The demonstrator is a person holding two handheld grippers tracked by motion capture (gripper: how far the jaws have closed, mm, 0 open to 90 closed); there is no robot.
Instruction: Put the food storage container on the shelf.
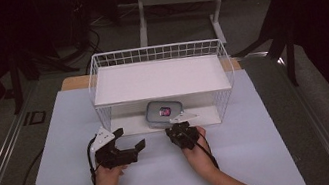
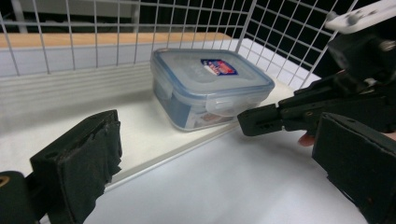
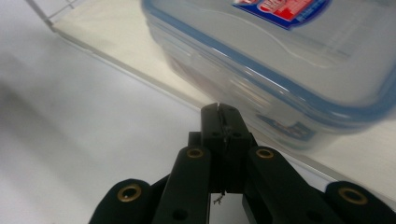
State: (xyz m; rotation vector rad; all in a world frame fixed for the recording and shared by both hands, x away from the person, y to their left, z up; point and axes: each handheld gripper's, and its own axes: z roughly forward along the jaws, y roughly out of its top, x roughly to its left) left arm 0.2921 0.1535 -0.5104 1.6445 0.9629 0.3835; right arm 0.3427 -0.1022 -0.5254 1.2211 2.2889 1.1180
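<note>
My L gripper (image 1: 131,139) jaws wide apart, empty; R gripper (image 1: 177,130) jaws pressed together, tip just before container (image 2: 210,86) on rack (image 1: 160,80) lower shelf.

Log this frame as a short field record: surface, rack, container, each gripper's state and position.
surface: white mat on the table
rack: white wire rack with two shelves, upper shelf bare
container: clear plastic box with blue-rimmed clip lid and a red-and-blue label, on the lower shelf near its front edge
left gripper: left gripper open, jaws wide apart, over the mat in front of the rack, aimed toward the box
right gripper: right gripper shut, tips just in front of the box; contact cannot be told
held items: none
</note>
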